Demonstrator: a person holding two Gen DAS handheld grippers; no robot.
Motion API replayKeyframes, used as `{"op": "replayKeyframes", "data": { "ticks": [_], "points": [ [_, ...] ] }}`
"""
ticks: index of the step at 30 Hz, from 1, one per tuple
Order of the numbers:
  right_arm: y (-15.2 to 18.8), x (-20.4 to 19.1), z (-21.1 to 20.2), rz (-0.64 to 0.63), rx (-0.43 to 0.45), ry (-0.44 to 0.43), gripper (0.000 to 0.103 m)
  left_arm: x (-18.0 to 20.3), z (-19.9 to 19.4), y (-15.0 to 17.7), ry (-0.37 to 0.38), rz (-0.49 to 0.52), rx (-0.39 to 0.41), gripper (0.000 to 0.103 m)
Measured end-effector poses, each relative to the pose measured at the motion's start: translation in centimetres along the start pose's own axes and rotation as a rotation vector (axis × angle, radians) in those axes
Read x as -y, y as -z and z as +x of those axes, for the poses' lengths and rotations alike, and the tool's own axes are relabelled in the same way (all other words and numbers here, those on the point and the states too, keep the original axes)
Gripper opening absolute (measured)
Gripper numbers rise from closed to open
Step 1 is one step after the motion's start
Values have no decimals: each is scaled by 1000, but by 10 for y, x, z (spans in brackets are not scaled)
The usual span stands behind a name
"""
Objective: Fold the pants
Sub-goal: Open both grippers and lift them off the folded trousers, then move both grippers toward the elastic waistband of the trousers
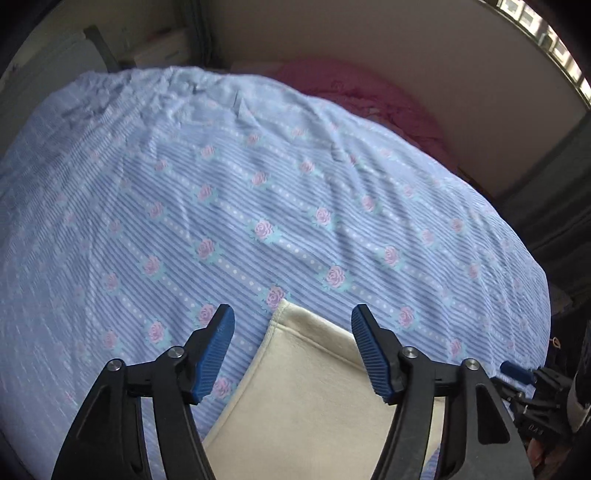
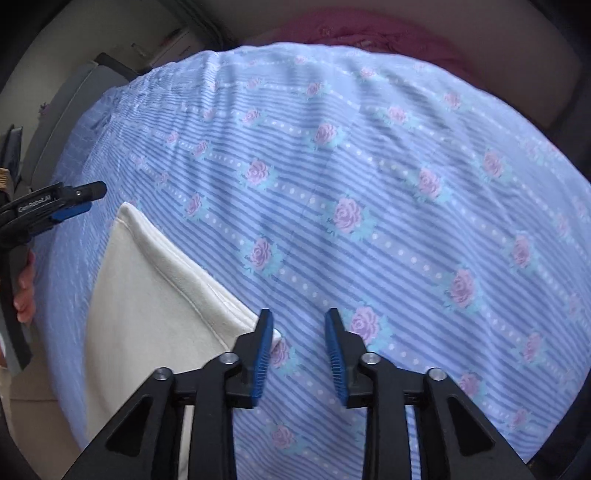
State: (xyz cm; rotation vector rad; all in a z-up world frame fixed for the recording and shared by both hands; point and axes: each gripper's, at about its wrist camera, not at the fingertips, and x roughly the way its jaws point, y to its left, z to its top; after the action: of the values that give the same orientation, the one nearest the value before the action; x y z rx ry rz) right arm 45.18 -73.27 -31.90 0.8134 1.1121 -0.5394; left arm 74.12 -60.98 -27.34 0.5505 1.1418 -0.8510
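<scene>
The cream pants (image 1: 310, 384) lie flat on the bed, one hemmed end pointing away from me. My left gripper (image 1: 293, 317) is open and empty, its blue pads either side of that end, above the cloth. In the right wrist view the pants (image 2: 147, 295) lie at the lower left. My right gripper (image 2: 300, 321) is open and empty, just right of the pants' near corner; its left finger (image 2: 264, 343) is at that corner. The left gripper (image 2: 70, 205) shows at the far left of this view, the right gripper (image 1: 517, 369) at the right edge of the left view.
A blue striped bedsheet with pink roses (image 1: 258, 206) covers the bed. A pink blanket (image 1: 369, 92) lies at the far end by the wall. Furniture (image 2: 74, 103) stands beyond the bed's left edge. A window (image 1: 546, 33) is at the upper right.
</scene>
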Motion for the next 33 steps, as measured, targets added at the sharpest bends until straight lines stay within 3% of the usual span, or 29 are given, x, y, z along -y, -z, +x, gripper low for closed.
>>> {"op": "replayKeyframes", "data": {
  "ticks": [4,7,14,25,33],
  "points": [
    [5,-7,-48,-143,73,2,57,11,-63,38,-63,82,60,74],
    [16,-21,-79,-261,96,-20,62,12,-109,82,-61,45,79,76],
    [64,-67,-130,-508,64,-142,65,-2,-210,210,-116,-324,65,80],
    [176,-155,-177,-920,-32,-436,65,14,-339,431,-393,-905,125,83],
    [277,-211,-203,-1087,-109,-586,65,28,-394,588,-496,-1163,139,85]
  ]
}}
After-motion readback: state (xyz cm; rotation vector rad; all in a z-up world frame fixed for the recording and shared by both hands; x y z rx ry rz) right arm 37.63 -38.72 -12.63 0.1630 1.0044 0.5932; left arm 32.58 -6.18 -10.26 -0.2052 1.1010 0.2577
